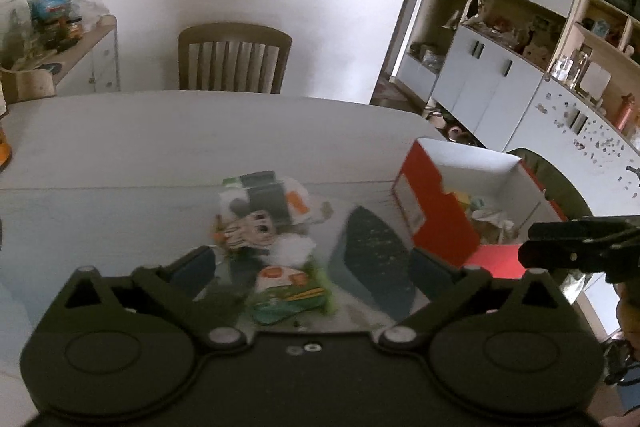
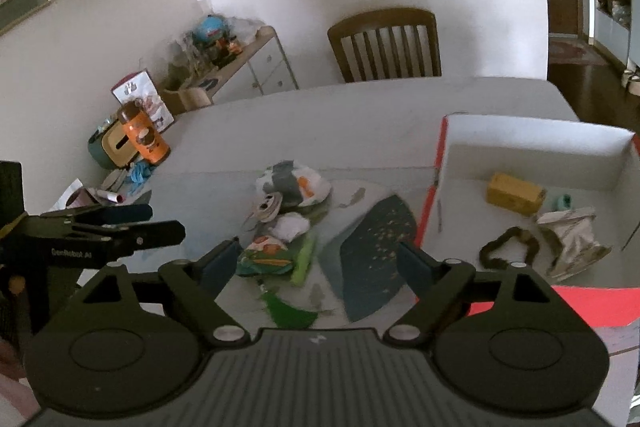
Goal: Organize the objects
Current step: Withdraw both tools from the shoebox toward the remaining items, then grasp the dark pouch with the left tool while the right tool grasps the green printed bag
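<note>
Both my left gripper (image 1: 312,267) and right gripper (image 2: 316,263) hang spread, empty; I'd pinch the carrot pouch (image 2: 264,255) centrally, then lift into the red box (image 2: 536,131).

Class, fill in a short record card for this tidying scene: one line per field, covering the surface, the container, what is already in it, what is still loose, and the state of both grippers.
Surface: white table
Container: open red and white box, on the table's right side
In the box: yellow packet, dark looped band, crumpled wrapper
Loose on table: pile of small packets, dark blue fan-shaped sheet, green scrap
Left gripper: open, empty, above the pile
Right gripper: open, empty, above the pile and sheet
</note>
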The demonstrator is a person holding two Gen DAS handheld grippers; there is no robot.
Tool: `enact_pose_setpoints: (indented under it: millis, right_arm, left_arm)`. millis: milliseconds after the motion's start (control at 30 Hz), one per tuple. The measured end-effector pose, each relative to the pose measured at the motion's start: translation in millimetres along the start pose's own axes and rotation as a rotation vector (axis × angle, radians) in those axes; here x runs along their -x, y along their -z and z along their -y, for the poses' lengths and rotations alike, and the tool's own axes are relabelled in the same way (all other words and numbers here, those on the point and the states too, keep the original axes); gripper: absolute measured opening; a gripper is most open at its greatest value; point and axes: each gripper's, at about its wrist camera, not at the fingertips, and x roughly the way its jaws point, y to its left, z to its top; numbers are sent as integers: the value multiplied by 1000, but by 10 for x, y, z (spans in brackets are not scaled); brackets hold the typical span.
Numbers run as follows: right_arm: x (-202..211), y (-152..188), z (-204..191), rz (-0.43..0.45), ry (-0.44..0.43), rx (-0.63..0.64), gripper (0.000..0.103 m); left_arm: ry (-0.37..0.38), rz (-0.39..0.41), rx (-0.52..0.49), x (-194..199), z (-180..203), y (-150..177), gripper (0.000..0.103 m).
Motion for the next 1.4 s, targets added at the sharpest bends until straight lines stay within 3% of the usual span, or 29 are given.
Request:
enact_pose_setpoints:
  millis: [200, 433, 633, 900, 1100, 1400]
  right_arm:
    - [-260, 78, -181, -42, 25, 4, 87]
    - [-701, 242, -378, -148, 49, 50, 87]
    - [-1052, 431, -548, -225, 79, 127, 87]
    - [-1424, 584, -759, -292, 43, 239, 87]
    - [-1669, 550, -801, -305, 65, 276, 87]
    - [-1882, 219, -853, -258, 46, 255, 87]
  left_arm:
    - [-33, -24, 1, -123, -363, 99, 102]
    - [-77, -113, -24, -456, -783, 320, 102]
    - [-78, -166, -138, -736, -891, 498, 102]
    - [-47, -193, -177, -972, -940, 577, 102]
    - [-39, -188, -188, -1064, -931, 584, 100]
    - [-20, -181, -204, -1170, -924, 580, 86]
